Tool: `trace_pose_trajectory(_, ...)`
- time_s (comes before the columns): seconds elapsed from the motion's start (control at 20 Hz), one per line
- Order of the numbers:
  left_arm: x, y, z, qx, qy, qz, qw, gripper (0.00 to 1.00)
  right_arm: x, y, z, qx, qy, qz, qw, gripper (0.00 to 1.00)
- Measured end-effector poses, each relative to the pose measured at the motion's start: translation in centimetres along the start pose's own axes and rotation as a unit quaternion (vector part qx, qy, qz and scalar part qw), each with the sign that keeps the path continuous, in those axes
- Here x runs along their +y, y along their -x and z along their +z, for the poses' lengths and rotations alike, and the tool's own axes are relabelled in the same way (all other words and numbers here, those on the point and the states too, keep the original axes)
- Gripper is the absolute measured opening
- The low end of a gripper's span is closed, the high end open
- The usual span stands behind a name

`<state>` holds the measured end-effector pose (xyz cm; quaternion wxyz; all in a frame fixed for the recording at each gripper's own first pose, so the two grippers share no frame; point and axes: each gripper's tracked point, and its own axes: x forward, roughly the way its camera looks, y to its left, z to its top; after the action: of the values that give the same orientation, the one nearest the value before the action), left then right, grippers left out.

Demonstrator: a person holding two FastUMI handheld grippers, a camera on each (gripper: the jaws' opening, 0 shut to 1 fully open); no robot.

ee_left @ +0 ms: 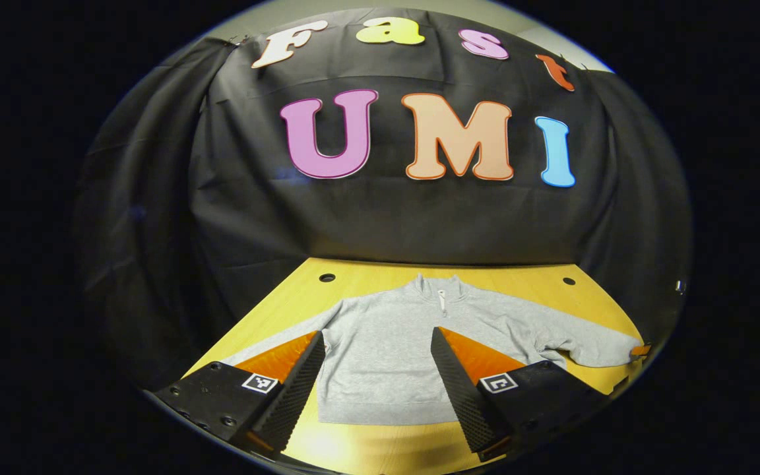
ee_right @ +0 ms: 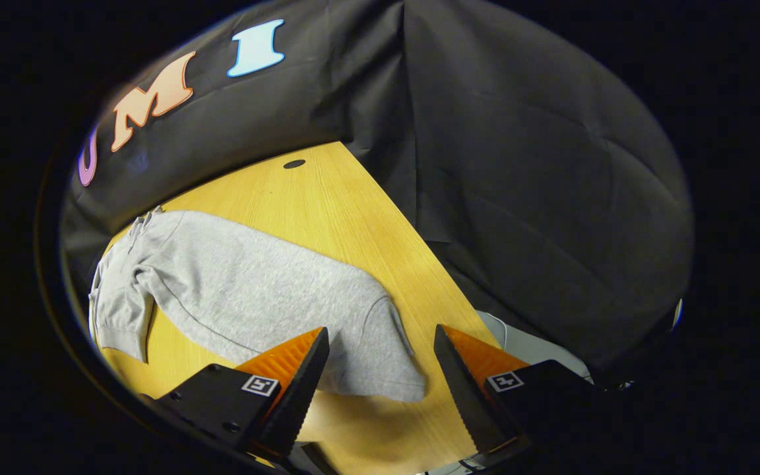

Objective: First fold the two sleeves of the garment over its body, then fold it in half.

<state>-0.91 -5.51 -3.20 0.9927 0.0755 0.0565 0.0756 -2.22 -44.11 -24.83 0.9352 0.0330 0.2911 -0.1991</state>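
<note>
Grey garment (ee_left: 386, 349) lies flat on the wooden counter (ee_left: 367, 274), collar far, both sleeves spread out unfolded. My left tool (ee_left: 377, 389) hangs above its near hem, fingers wide apart, empty. My right tool (ee_right: 380, 396) hangs wide apart, empty, above the right sleeve's cuff (ee_right: 393, 376).

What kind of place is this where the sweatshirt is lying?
Probably a recording booth rather than a home: black cloth hangs as walls around a bare wooden table, where a grey sweatshirt lies flat. The open left claw and open right claw hover over it.
</note>
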Motion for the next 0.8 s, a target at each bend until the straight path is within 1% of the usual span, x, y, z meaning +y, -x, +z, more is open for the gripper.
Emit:
trace_pose_trajectory(0.1, -1.1, -0.2, 0.1, 0.0, -0.01, -0.009, 1.0, 0.95, 0.7, -0.3, -0.4, 0.011, 0.008, 0.007, 1.0, 0.87)
trace_pose_trajectory(0.15, -1.7, -0.3, 0.3, -0.002, -0.009, -0.016, 1.0, 0.94, 0.8, -0.4, -0.4, 0.013, 0.017, 0.007, 1.0, 0.74)
trace_pose_trajectory(0.2, -2.3, -0.3, 0.3, -0.001, -0.005, -0.024, 1.0, 0.95, 0.8, -0.4, -0.4, 0.014, 0.021, 0.01, 1.0, 0.7)
trace_pose_trajectory(0.35, -3.3, -0.5, -0.1, 0.005, 0.015, -0.04, 0.999, 0.92, 1.4, -0.5, 0.1, 0.016, 0.025, 0.008, 1.0, 0.42)
trace_pose_trajectory(0.5, -2.5, -0.5, -0.5, 0.007, 0.024, -0.036, 0.999, 0.92, 1.8, -0.4, 0.4, 0.014, 0.034, 0.002, 0.999, 0.19)
trace_pose_trajectory(0.55, -2.1, -0.5, -0.4, 0.008, 0.028, -0.033, 0.999, 0.92, 2.0, -0.5, 0.5, 0.012, 0.036, 0.0, 0.999, 0.16)
trace_pose_trajectory(0.8, 0.5, -0.5, -1.0, 0.009, 0.046, -0.019, 0.999, 0.92, 2.6, 0.6, 1.2, 0.001, 0.033, -0.008, 0.999, 0.16)
